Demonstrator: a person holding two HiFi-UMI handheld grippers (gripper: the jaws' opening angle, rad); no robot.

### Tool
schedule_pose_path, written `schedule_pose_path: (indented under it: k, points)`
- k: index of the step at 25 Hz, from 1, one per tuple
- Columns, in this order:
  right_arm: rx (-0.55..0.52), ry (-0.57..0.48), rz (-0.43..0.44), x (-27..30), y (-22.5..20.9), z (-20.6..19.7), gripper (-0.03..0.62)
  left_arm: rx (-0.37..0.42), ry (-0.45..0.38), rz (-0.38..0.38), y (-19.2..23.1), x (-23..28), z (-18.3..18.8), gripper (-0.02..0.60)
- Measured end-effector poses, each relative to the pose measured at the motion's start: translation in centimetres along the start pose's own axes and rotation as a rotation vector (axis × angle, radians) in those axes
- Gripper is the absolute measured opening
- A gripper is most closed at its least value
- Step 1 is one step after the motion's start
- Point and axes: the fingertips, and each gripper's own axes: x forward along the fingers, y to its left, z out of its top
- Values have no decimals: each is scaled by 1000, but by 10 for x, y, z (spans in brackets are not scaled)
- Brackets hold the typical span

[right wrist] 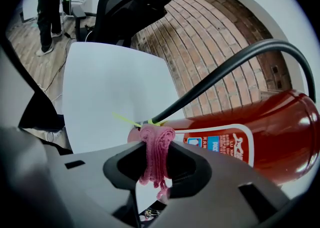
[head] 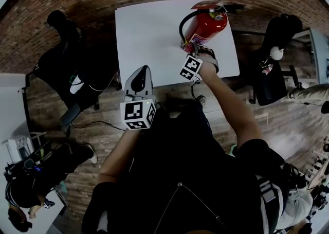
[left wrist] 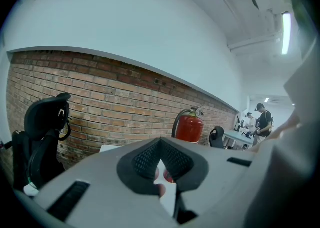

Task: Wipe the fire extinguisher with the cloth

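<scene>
Right gripper (right wrist: pixel 159 169) clamps cloth (right wrist: pixel 155 144) against extinguisher (right wrist: pixel 260 132) low down, ready for wiping — left gripper (left wrist: pixel 161 164) closed w/ nothing in it, held back at bench (head: pixel 149 32) edge.

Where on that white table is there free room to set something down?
The table is bare on its left and middle, from its left edge across to the fire extinguisher. The right side is crowded: the extinguisher lies there with its black hose, and the right gripper holds a pink cloth at it.
</scene>
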Motion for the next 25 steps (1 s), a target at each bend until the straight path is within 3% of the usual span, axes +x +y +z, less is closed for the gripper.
schedule_pose_path:
  k: [16,25]
  points:
    - [77,-19,-124,-57,-49,10,121,7,-25,-40,-2,-3,12,11]
    - [125,-84,-218,-113,-96,28,121,3,-38,-66,-5,-6,19,10]
